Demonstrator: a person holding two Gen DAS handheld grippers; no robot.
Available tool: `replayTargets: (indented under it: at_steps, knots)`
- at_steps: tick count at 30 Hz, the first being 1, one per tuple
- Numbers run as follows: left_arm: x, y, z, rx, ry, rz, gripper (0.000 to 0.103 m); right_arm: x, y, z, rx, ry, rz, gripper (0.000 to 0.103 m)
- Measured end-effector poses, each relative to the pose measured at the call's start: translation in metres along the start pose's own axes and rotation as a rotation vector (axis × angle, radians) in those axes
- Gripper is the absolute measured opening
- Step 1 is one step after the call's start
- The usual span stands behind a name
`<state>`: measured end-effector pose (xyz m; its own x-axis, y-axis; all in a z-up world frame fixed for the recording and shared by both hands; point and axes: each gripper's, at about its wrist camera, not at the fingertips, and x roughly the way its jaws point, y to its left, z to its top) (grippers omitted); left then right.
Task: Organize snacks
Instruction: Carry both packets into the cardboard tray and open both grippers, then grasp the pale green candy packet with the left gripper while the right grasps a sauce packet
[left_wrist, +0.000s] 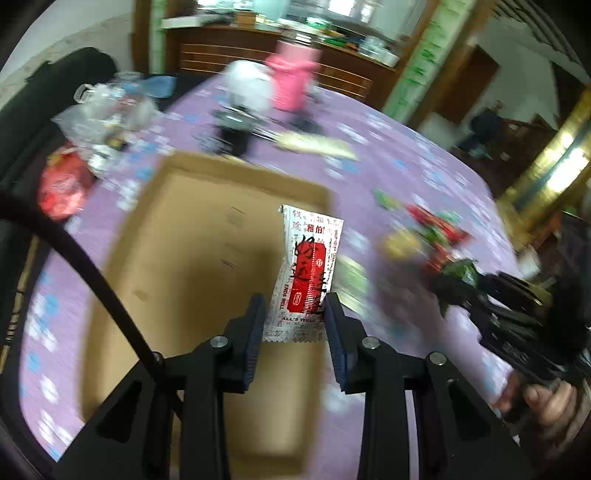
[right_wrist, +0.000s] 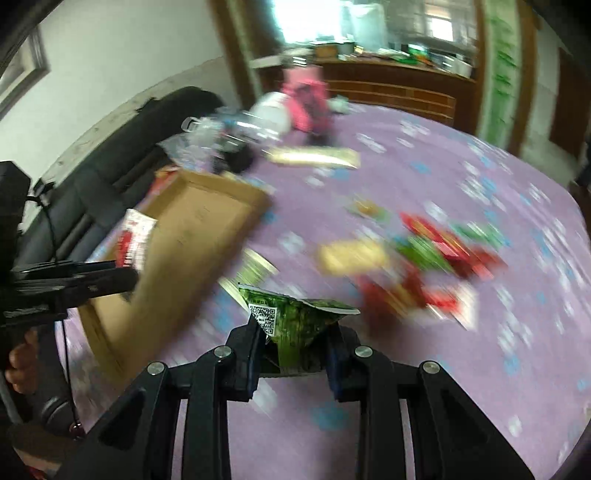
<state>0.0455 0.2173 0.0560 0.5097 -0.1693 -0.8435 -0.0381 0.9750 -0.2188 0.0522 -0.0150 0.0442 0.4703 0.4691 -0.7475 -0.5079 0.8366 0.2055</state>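
Note:
My left gripper (left_wrist: 294, 308) is shut on a white and red snack packet (left_wrist: 308, 275), held upright above the right part of a shallow cardboard box (left_wrist: 177, 236). My right gripper (right_wrist: 295, 334) is shut on a crumpled green snack packet (right_wrist: 291, 314) with a QR code, held over the purple tablecloth beside the box (right_wrist: 192, 236). The left gripper with its white and red packet (right_wrist: 131, 238) shows at the left edge of the right wrist view. The right gripper, with the green packet (left_wrist: 461, 271) at its tip, shows at the right of the left wrist view. A loose pile of red, green and yellow snacks (right_wrist: 417, 254) lies right of the box.
A round table under a purple flowered cloth (left_wrist: 406, 162) holds a pink bag (left_wrist: 291, 79), a white object (left_wrist: 245, 86), clear plastic bags (left_wrist: 107, 114), a red bag (left_wrist: 62, 184) and a long pale packet (left_wrist: 317, 144). A black sofa (right_wrist: 122, 147) and wooden cabinet (right_wrist: 391, 88) stand behind.

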Motion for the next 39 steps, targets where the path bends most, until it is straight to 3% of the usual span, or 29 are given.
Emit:
replayTargets:
  at_steps: [6, 10, 15, 18, 19, 29, 36, 39]
  knots:
    - [0.048, 0.049, 0.039, -0.003, 0.038, 0.096, 0.034, 0.069, 0.05, 0.054, -0.018, 0.02, 0.078, 0.028]
    - [0.065, 0.07, 0.049, -0.058, 0.06, 0.08, 0.034, 0.112, 0.067, 0.07, -0.048, 0.065, 0.052, 0.028]
    - [0.074, 0.076, 0.052, -0.049, 0.073, 0.082, 0.034, 0.138, 0.067, 0.078, -0.067, 0.102, 0.028, 0.03]
    - [0.078, 0.076, 0.054, -0.053, 0.08, 0.084, 0.034, 0.144, 0.067, 0.079, -0.079, 0.11, 0.008, 0.037]
    - [0.078, 0.075, 0.054, -0.052, 0.08, 0.088, 0.034, 0.144, 0.066, 0.08, -0.075, 0.113, 0.003, 0.044]
    - [0.056, 0.058, 0.046, 0.007, 0.005, 0.166, 0.035, 0.102, 0.044, 0.073, 0.039, 0.046, 0.038, 0.064]
    - [0.027, 0.033, 0.026, 0.003, -0.045, 0.184, 0.04, 0.033, -0.003, 0.029, 0.206, -0.044, 0.093, 0.071]
    - [0.013, 0.008, 0.012, 0.012, -0.08, 0.172, 0.051, -0.008, -0.037, -0.004, 0.243, -0.088, 0.016, 0.072]
